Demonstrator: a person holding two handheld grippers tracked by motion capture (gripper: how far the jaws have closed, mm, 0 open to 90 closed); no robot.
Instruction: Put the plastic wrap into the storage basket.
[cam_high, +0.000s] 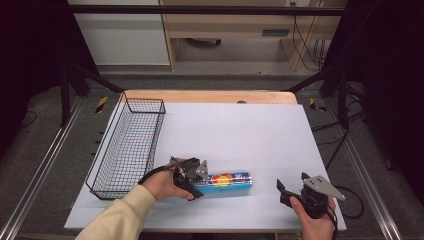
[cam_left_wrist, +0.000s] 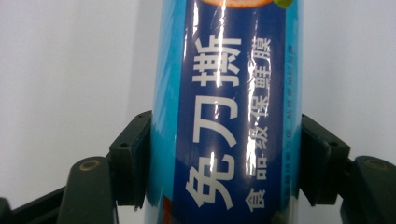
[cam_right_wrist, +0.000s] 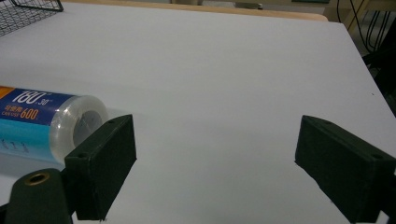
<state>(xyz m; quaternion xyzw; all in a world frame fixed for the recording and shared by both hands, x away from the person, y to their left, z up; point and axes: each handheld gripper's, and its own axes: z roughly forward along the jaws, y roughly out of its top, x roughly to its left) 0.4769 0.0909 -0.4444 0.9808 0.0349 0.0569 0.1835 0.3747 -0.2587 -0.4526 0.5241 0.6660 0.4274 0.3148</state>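
Observation:
A blue roll of cling film with white print lies lengthwise on the white table, near its front edge. My left gripper is shut on the roll's left end. In the left gripper view both black pads press against the sides of the roll. My right gripper rests at the front right, a short way from the roll's right end, and is open. In the right gripper view its jaws stand wide apart with bare table between them, and the roll's clear-wrapped end lies just beyond the left jaw.
A black wire basket stands along the table's left side, its corner showing in the right gripper view. Bare white surface stretches behind the roll to the wooden back edge. A person's sleeve and hands come in from the bottom.

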